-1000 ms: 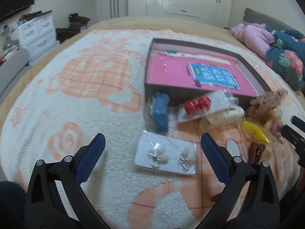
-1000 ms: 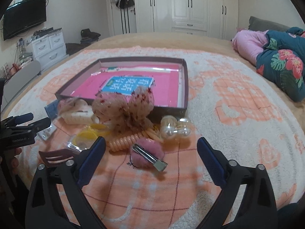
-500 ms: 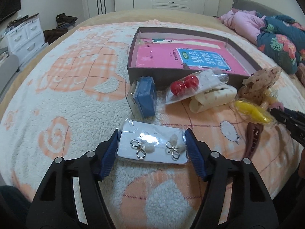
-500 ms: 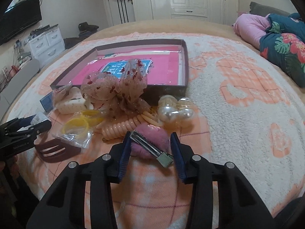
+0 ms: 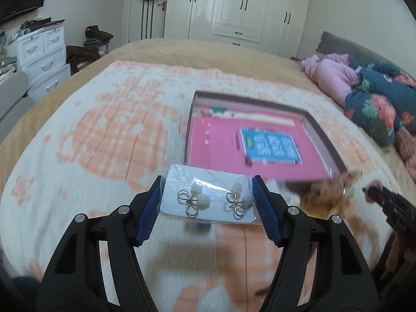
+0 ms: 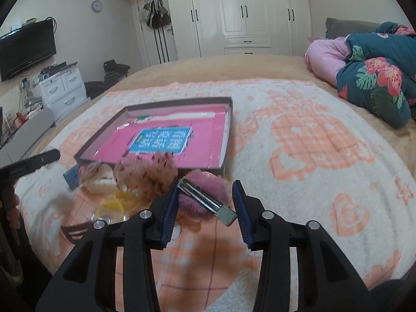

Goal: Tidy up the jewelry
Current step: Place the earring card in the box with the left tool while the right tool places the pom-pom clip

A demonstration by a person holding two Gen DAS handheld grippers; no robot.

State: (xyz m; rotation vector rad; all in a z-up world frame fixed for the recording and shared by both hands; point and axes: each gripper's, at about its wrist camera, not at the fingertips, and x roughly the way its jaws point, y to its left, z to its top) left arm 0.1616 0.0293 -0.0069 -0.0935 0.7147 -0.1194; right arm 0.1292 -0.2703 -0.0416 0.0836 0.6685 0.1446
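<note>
My left gripper (image 5: 206, 202) is shut on a white earring card (image 5: 208, 199) in a clear bag and holds it above the blanket, just short of the near left corner of the open pink-lined box (image 5: 249, 143). My right gripper (image 6: 205, 202) is shut on a pink fluffy hair clip (image 6: 205, 195) with a metal clasp, lifted in front of the box (image 6: 166, 135). Other accessories lie by the box's near wall: a gauzy scrunchie (image 6: 145, 171), yellow hair ties (image 6: 114, 204), a brown claw clip (image 6: 75, 231).
The box lies on an orange and white fleece blanket (image 6: 312, 143) over a bed. A floral quilt and pink clothing (image 6: 377, 65) are piled at the right. White drawers (image 5: 41, 52) stand beyond the bed's left edge. Wardrobes line the far wall.
Both grippers closed on their items, the left on the earring card and the right on the pink hair clip, and have lifted them off the blanket towards the box.
</note>
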